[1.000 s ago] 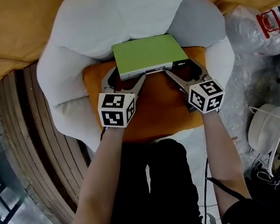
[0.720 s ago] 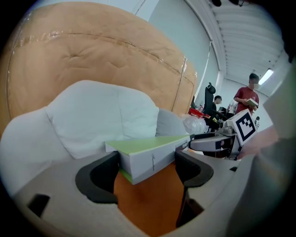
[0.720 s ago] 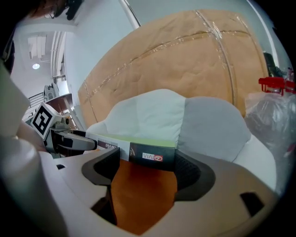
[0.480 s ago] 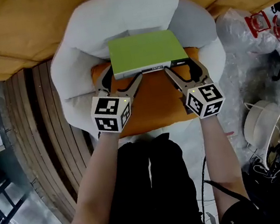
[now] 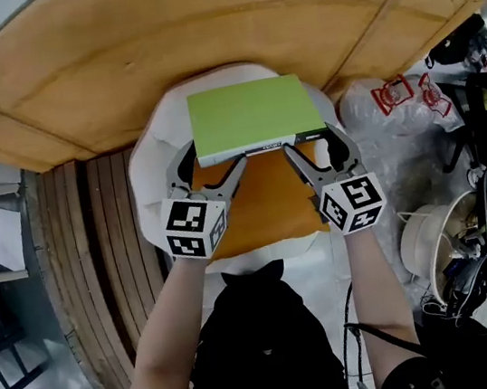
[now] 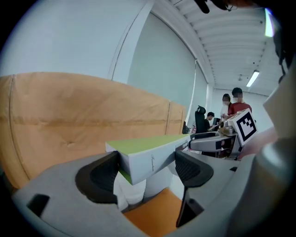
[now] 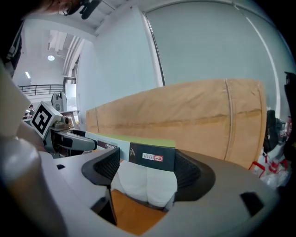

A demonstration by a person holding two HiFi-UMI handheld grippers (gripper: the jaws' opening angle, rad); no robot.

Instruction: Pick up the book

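A broad tan padded panel (image 5: 202,49) spans the far side of the head view, with slatted wooden boards (image 5: 98,258) running down the left and crumpled clear plastic bags (image 5: 387,116) lying to the right. Against the panel sits a bulky white cushion (image 5: 150,172), and a flatter orange cushion (image 5: 263,204) lies on its near part. Over both cushions is the book (image 5: 249,115), a slim volume with a bright green cover facing up and a pale spine turned toward the person, held roughly level with its near edge above the orange cushion and its far part above the white one. The person's bare forearms reach in from below, one to each near corner. The left tongs (image 5: 213,155) are clamped on the book's near left corner: in the left gripper view the dark pads stand fairly wide, with the pale spine wedged between them. The right tongs (image 5: 313,139) grip the near right corner; their jaws have just been closing, and the right gripper view shows the dark end of the spine, bearing a small white label, pinched between both pads. Behind each pair of jaws rides a marker cube, the left cube (image 5: 195,227) and the right cube (image 5: 352,204), both over the orange cushion's near edge.
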